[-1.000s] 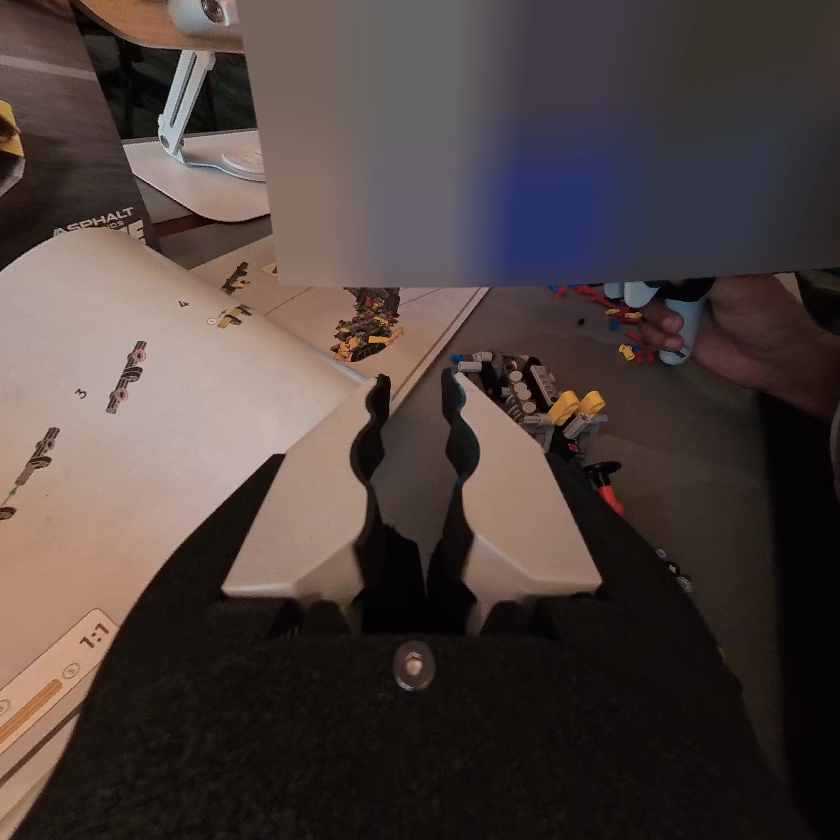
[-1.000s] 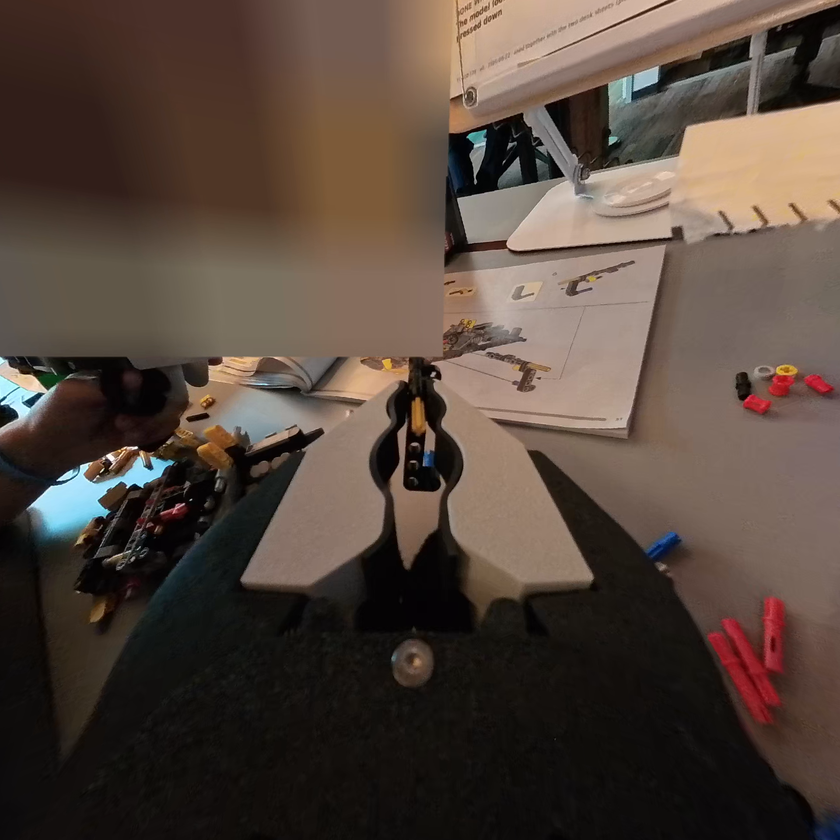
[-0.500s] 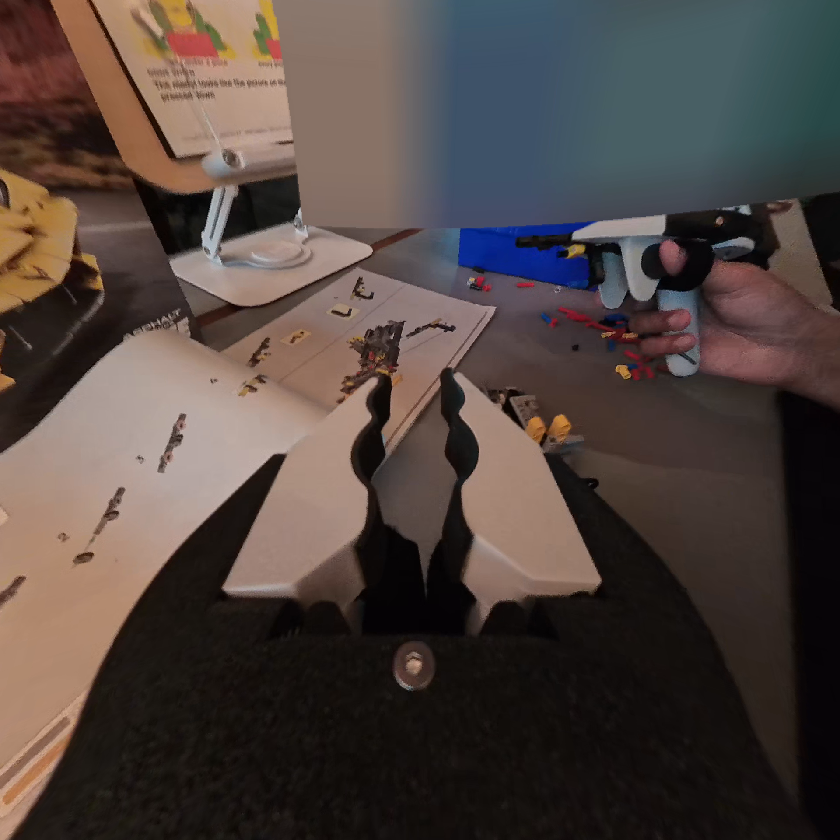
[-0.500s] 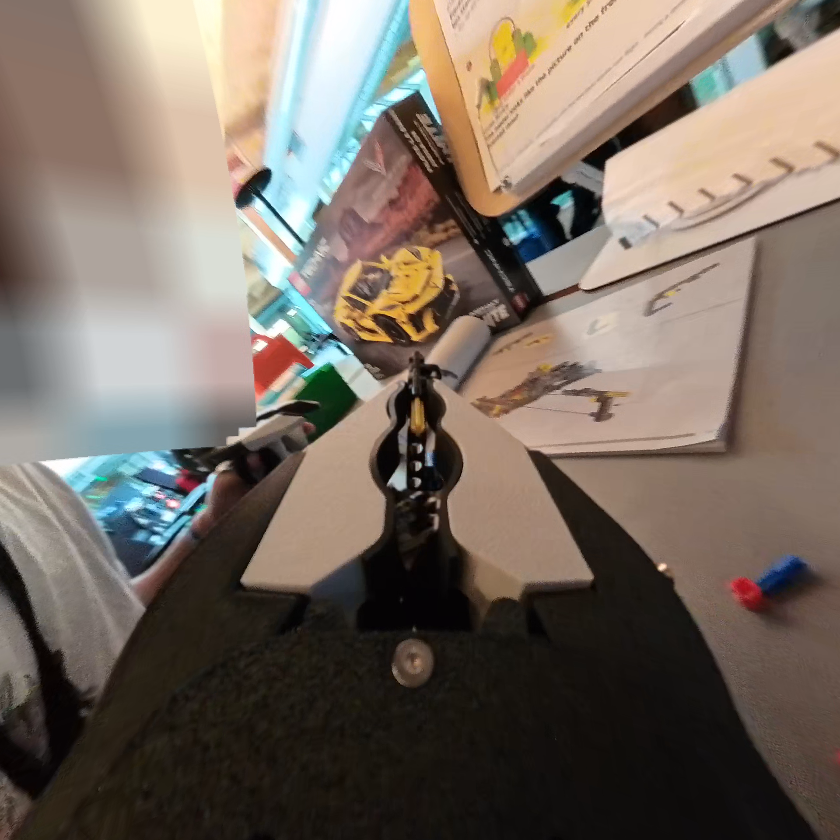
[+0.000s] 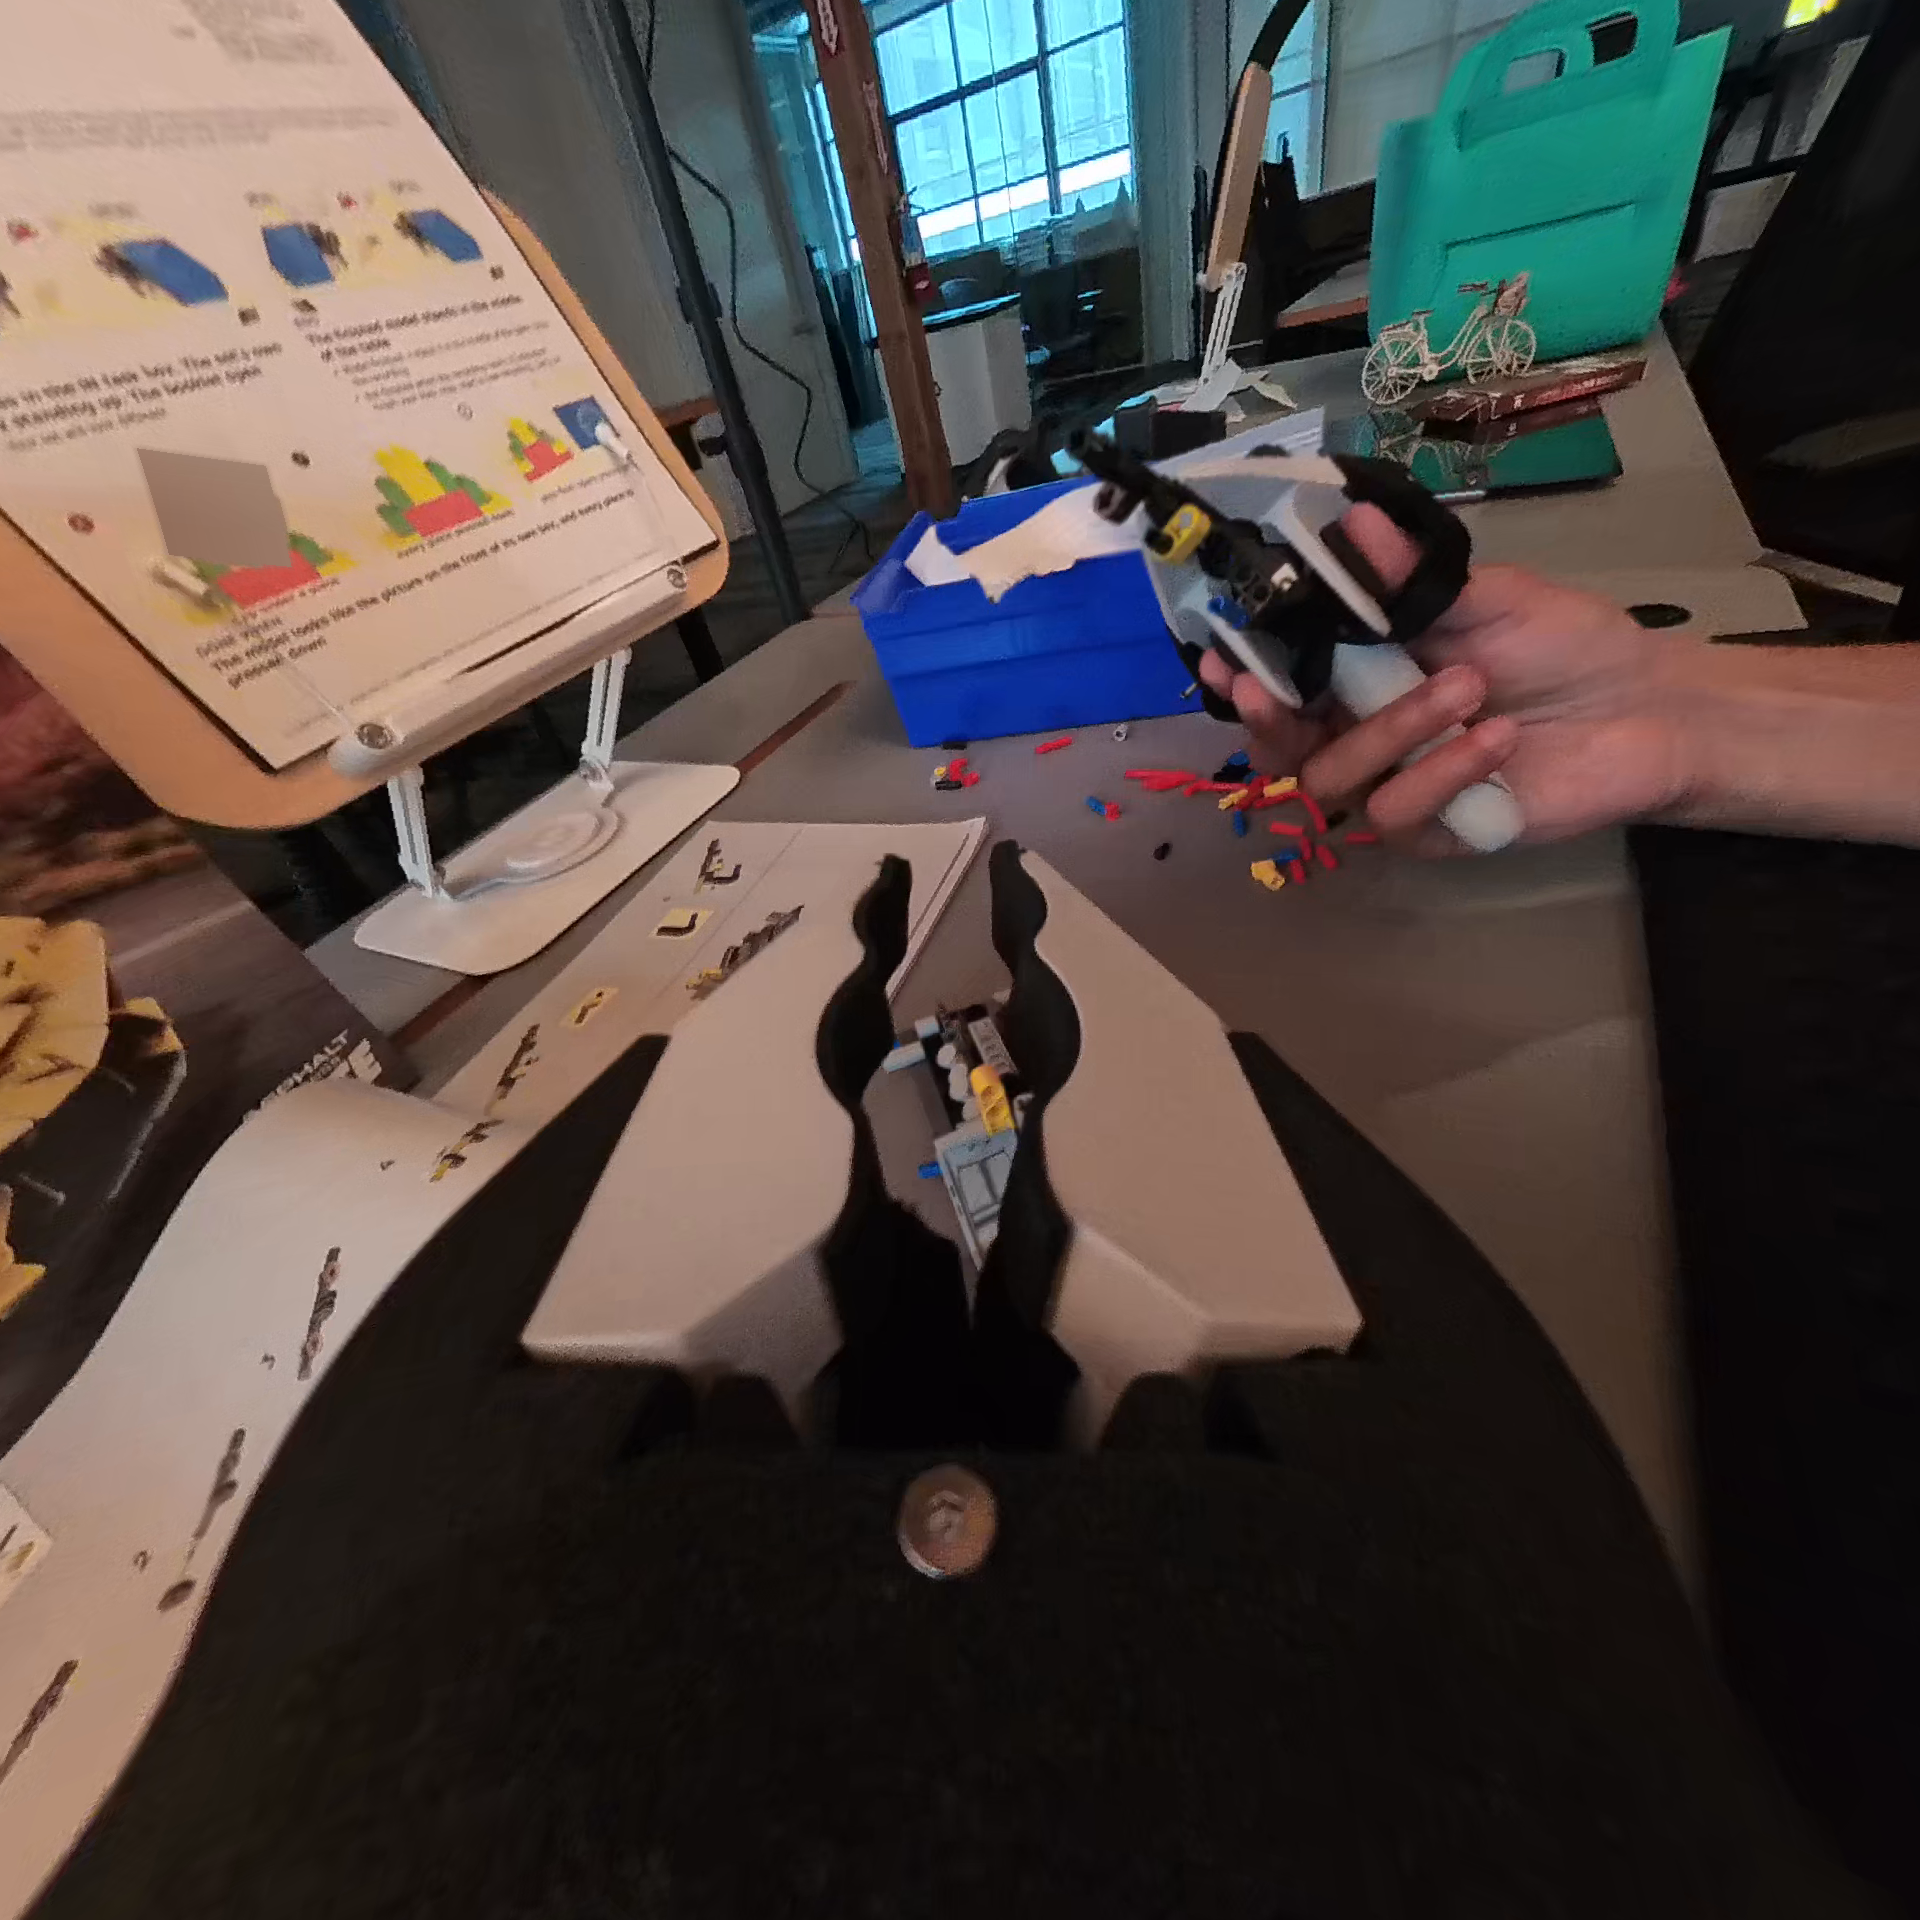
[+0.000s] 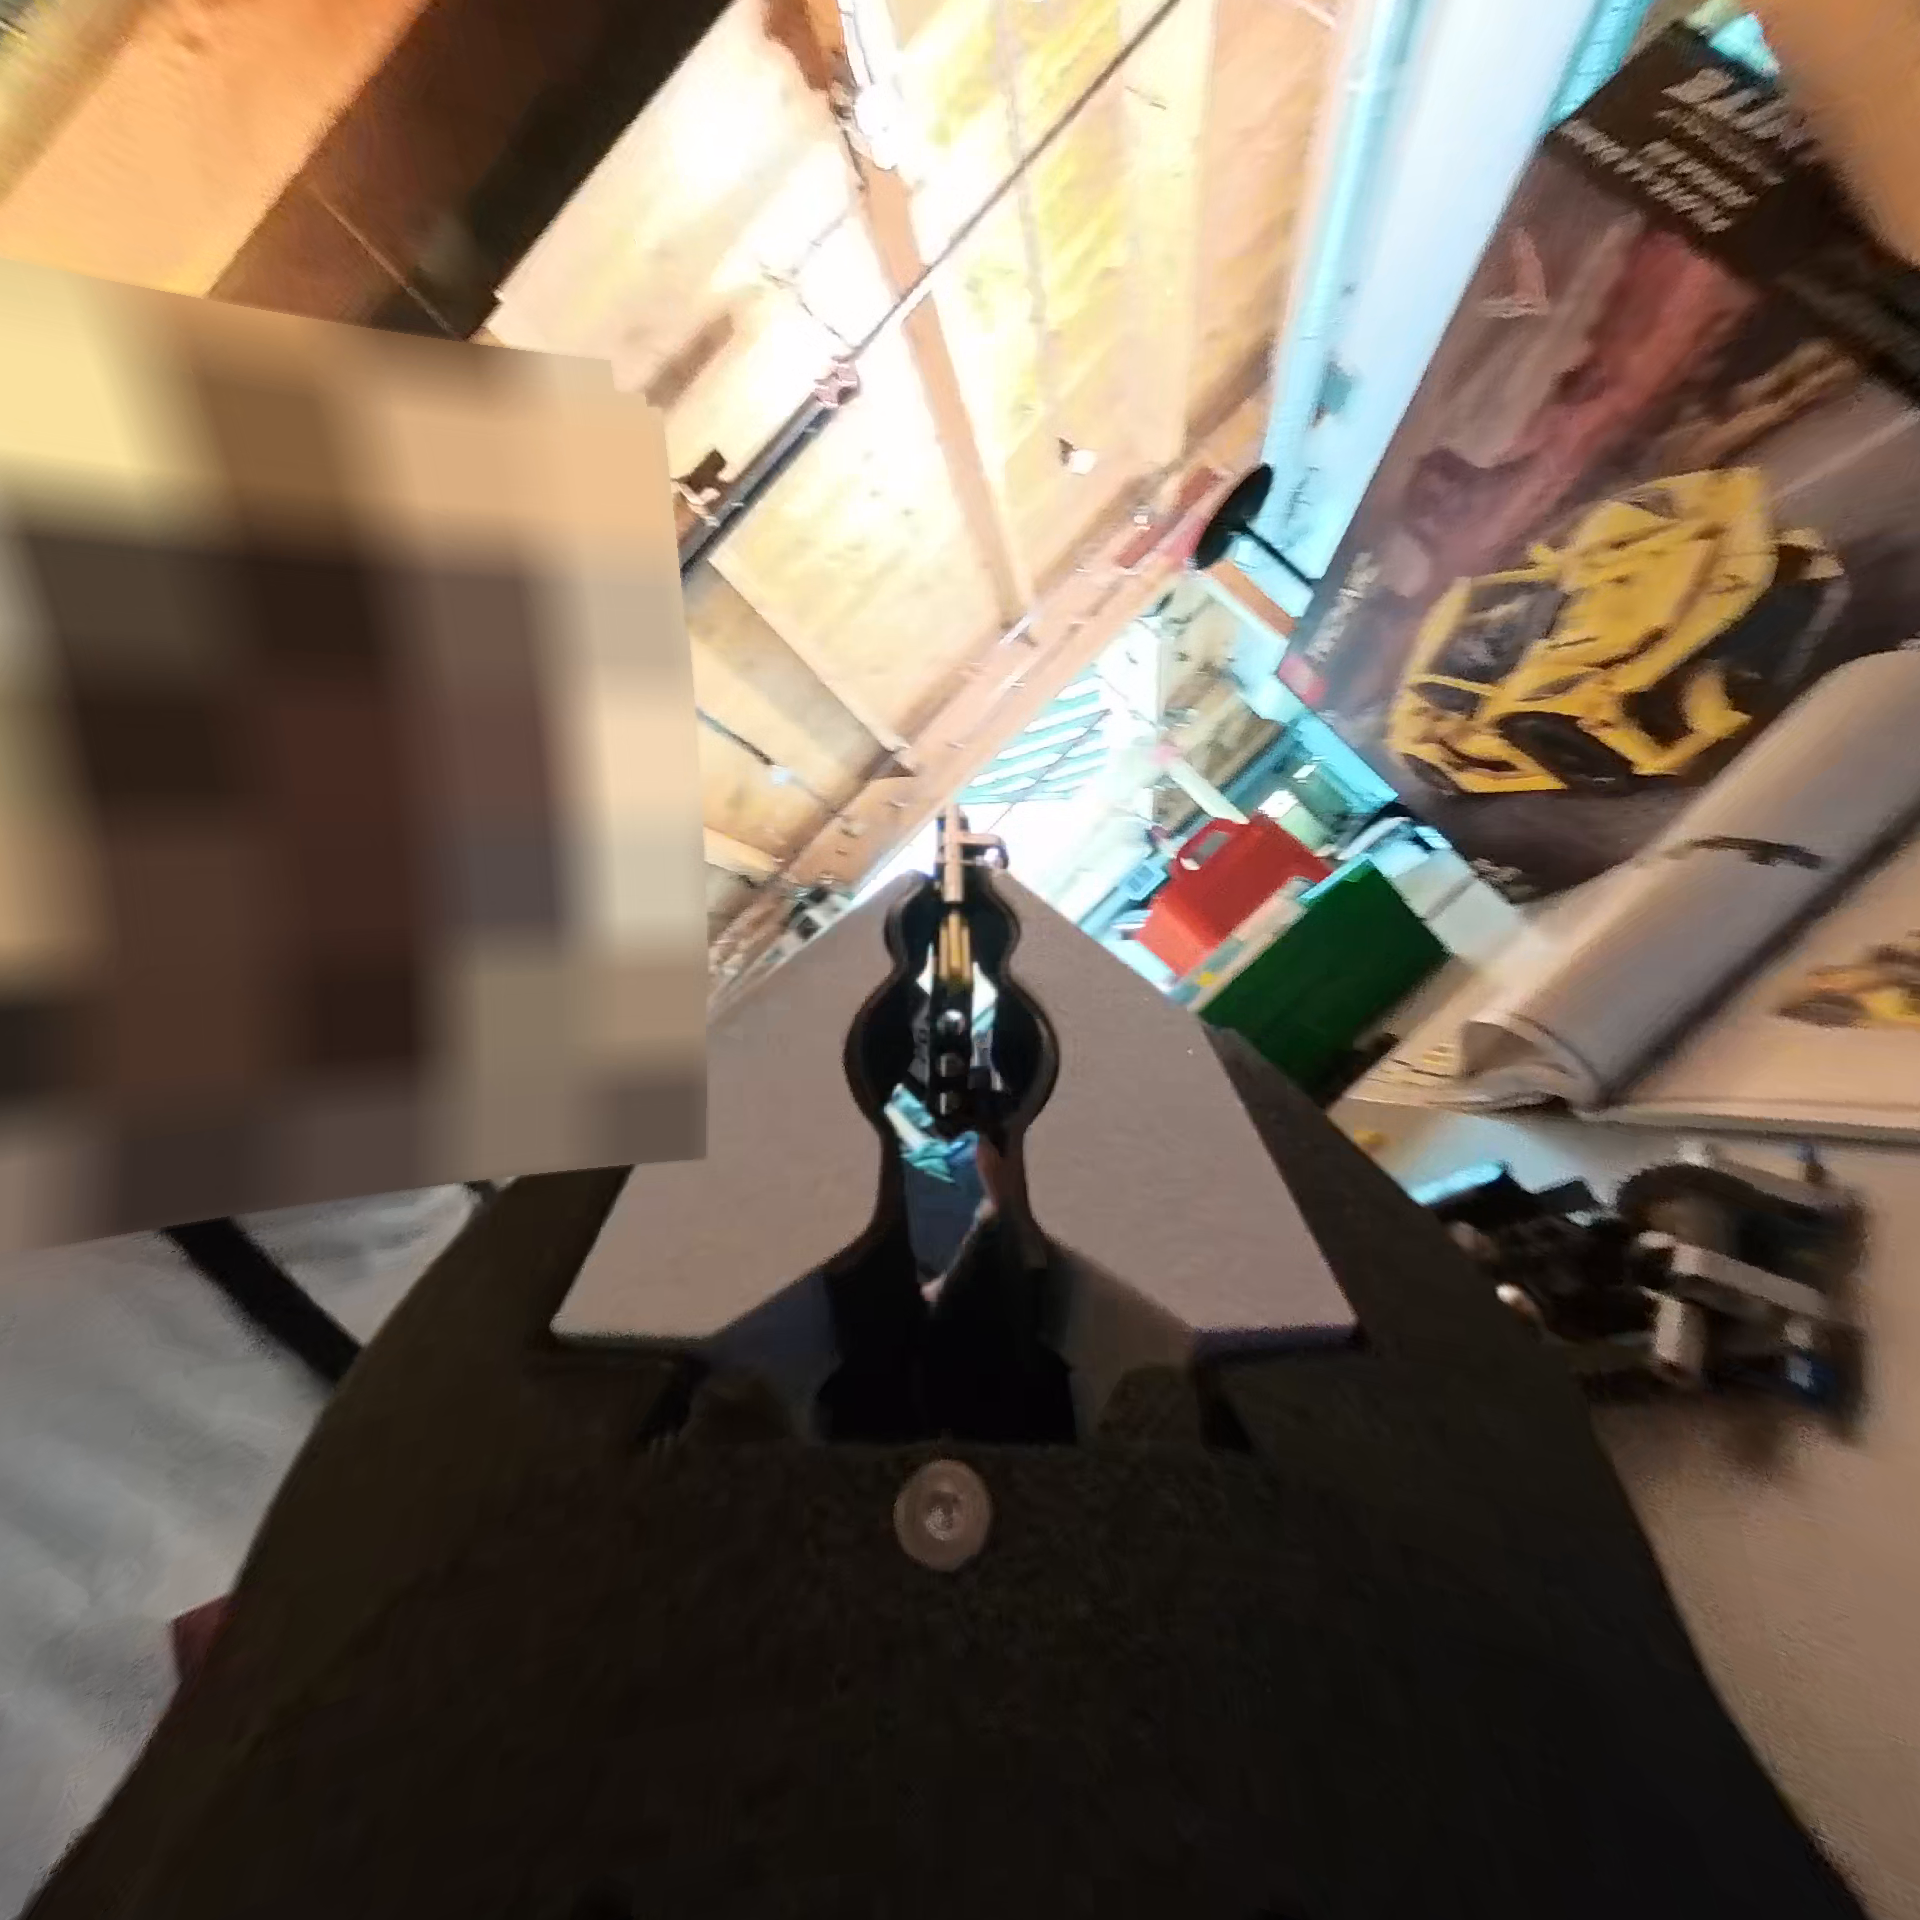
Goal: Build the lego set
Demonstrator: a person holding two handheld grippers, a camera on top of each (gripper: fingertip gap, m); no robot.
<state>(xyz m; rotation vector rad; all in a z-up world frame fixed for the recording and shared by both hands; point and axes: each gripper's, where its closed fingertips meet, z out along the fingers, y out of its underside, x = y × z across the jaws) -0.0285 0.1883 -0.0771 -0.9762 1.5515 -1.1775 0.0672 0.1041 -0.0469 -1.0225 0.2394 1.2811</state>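
Left claw (image 5: 948, 868): matt grey plastic fingers, rough black body, metal screw (image 5: 945, 1527); glossy blue plastic bin (image 5: 1023, 639); matt paper booklet (image 5: 769, 935); smooth grey counter (image 5: 1351, 997)

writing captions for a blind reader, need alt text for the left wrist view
The open left tool hovers over a partly built lego model on a grey table. Beyond, a hand raises the right tool, gripping a black lego piece.

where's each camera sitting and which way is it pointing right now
Left wrist view: on the left gripper, jaws open, looking level across the table at the blue bin and right gripper.
Right wrist view: on the right gripper, rolled and tilted up toward the ceiling, jaws shut on a lego piece.
Shared: the lego box, the booklet.
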